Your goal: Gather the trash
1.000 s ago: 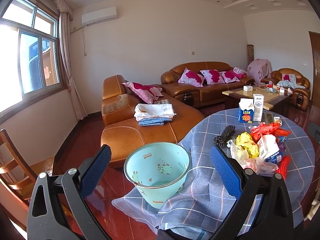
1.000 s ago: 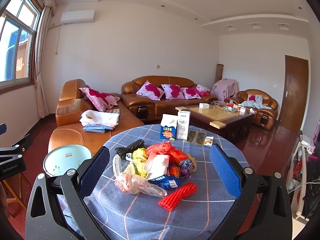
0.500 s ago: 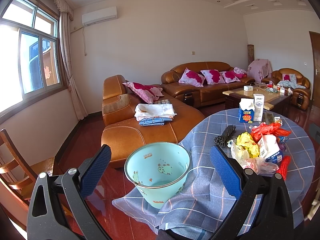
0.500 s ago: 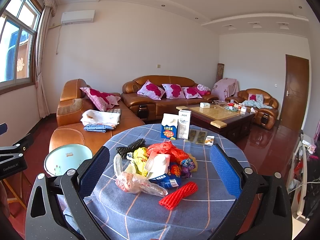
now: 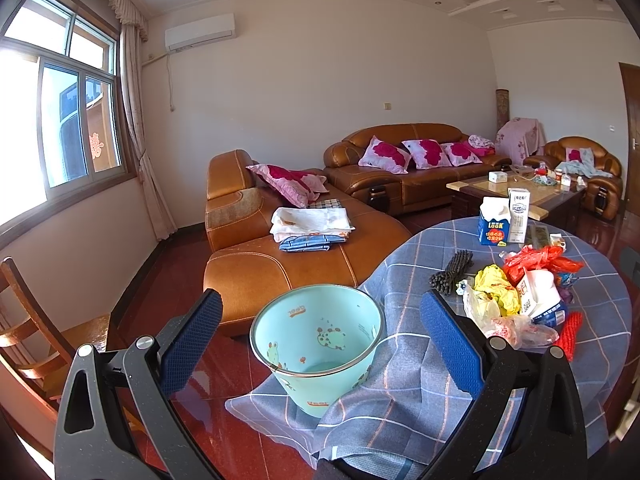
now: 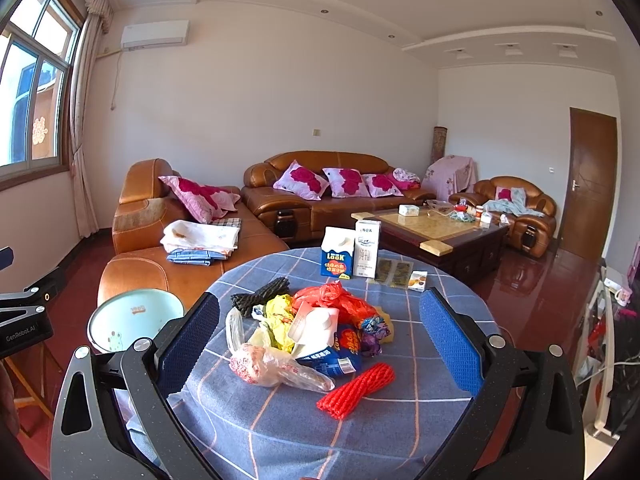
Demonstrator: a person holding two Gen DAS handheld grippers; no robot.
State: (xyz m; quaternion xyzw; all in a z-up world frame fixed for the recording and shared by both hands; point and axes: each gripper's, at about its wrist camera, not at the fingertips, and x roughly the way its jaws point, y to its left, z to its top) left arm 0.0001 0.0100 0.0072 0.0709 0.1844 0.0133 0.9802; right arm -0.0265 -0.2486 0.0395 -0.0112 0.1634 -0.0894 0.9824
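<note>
- Trash (image 6: 316, 336) lies heaped near the middle of the round table (image 6: 400, 432), on a blue checked cloth (image 6: 280, 432): a red plastic bag (image 6: 336, 300), yellow wrapping (image 6: 280, 312), a white crushed carton (image 6: 316, 324), and a clear bag (image 6: 272, 368) at the near side.
- A red foam net (image 6: 356, 390) lies just beside the heap toward the camera, apart from the clear bag; a black foam net (image 6: 260, 294) lies at the heap's far left side.
- Two upright cartons, one blue (image 6: 338, 258) and one white (image 6: 367, 248), stand touching each other near the table's far edge, well apart from the heap.
- Bare cloth rings the heap on the right and near sides, out to the table edge.
- The pale green bin (image 5: 316, 344) stands by the table's left edge, its mouth open and tilted toward the camera; the hanging cloth (image 5: 400, 400) drapes against its right side.
- The left gripper (image 5: 320, 344) hovers with its fingers spread wide on either side of the bin, holding nothing.
- The right gripper (image 6: 320, 344) is likewise spread wide and holding nothing, with the heap framed between its blue pads (image 6: 450, 344).
- Red floor (image 5: 176, 280) runs open between the bin, the brown leather sofa (image 5: 256, 240) and a wooden chair (image 5: 36, 332) at far left.
</note>
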